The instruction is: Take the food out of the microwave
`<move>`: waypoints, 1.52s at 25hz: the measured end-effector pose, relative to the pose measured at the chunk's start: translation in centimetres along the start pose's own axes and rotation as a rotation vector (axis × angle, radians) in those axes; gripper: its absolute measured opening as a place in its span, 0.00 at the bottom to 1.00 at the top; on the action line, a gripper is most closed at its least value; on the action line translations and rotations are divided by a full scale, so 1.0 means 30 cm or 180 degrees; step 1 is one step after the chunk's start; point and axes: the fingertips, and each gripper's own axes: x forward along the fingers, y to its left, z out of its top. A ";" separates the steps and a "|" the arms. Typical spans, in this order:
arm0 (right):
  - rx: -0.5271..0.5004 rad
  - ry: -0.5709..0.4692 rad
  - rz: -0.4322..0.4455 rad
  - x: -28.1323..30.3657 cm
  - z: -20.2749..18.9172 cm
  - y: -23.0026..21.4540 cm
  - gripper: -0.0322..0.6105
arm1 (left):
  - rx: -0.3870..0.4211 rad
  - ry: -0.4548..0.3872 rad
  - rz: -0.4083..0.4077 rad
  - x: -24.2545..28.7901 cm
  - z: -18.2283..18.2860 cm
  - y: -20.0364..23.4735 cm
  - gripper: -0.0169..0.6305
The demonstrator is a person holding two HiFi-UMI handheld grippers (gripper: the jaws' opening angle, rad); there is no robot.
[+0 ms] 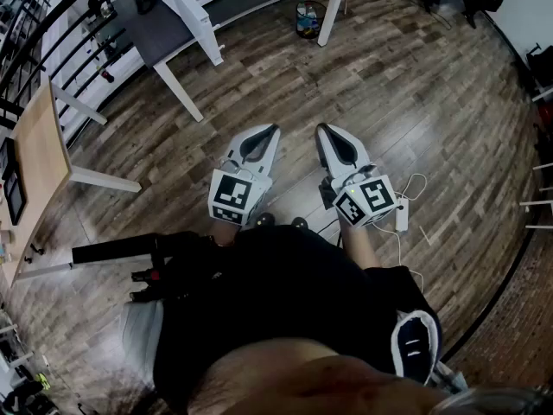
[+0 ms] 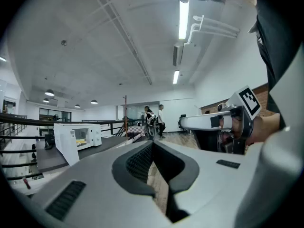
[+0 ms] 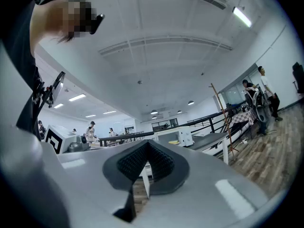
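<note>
While fingers (image 2: 138,165) sit closed, food (image 2: 80,141) well ahead, inside microwave (image 2: 95,134)

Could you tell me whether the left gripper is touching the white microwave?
Apart: the left gripper view shows the left gripper shut, with the white box-shaped microwave far beyond it.

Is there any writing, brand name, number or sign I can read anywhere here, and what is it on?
Readable words or numbers: none in any view.
Square black-and-white patterns, not letters: on the marker cube of the left gripper, and likewise on the right gripper.
Microwave on the far table: any label is too small to read.
</note>
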 end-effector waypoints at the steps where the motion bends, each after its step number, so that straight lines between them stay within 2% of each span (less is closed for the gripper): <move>1: -0.0007 0.0000 0.0000 0.002 0.001 0.002 0.05 | 0.0002 -0.0011 0.0004 -0.001 0.004 0.003 0.04; 21: 0.0059 -0.0101 0.0141 -0.038 0.023 -0.035 0.05 | 0.0040 -0.0043 0.0175 -0.005 0.024 -0.040 0.04; 31: 0.0100 -0.0183 0.0212 -0.148 0.044 -0.107 0.05 | 0.0098 -0.0062 0.0229 0.047 0.028 -0.166 0.04; 38: 0.0133 -0.0152 0.0278 -0.214 0.037 -0.180 0.05 | 0.0233 -0.0007 0.0207 0.112 0.035 -0.262 0.04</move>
